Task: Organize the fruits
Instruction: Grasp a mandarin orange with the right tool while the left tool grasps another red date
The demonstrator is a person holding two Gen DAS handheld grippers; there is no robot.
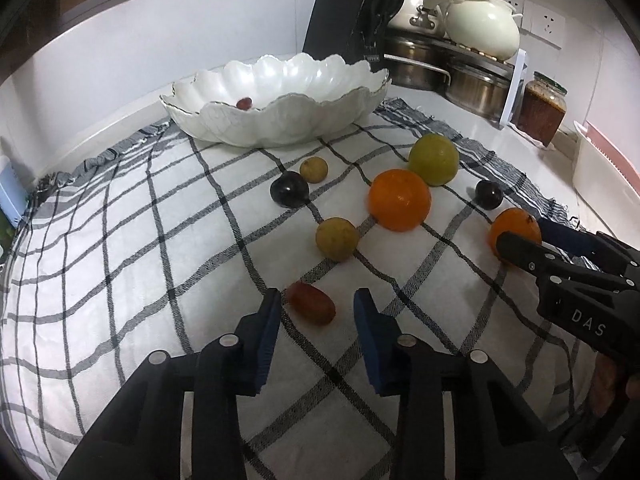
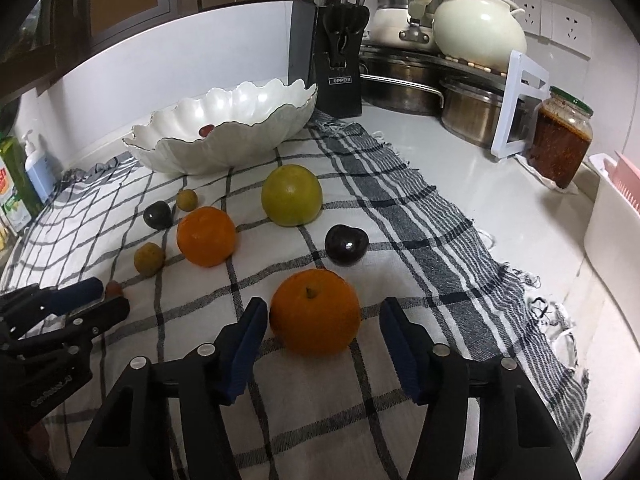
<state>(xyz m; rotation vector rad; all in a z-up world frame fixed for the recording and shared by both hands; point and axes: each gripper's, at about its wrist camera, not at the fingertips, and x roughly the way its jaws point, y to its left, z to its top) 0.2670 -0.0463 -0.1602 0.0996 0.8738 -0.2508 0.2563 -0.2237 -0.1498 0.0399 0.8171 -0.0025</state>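
Fruits lie on a checked cloth (image 1: 120, 240). My left gripper (image 1: 316, 300) is open, its fingers on either side of a red grape (image 1: 311, 303) on the cloth. My right gripper (image 2: 322, 312) is open around an orange (image 2: 315, 312), not touching it. A white scalloped bowl (image 1: 280, 120) at the back holds one red grape (image 1: 244, 103). A second orange (image 1: 399, 200), a green citrus (image 1: 433, 159), two dark plums (image 1: 289, 189) (image 1: 489, 194) and two small yellow-brown fruits (image 1: 337, 238) (image 1: 314, 169) lie between.
A black knife block (image 2: 340, 60), steel pots (image 2: 476, 116), a cream pot (image 2: 480, 28) and a jar of red sauce (image 2: 560, 144) stand at the back right. A white and pink rack (image 2: 612, 216) is at the right edge. Bottles (image 2: 24, 176) stand at the left.
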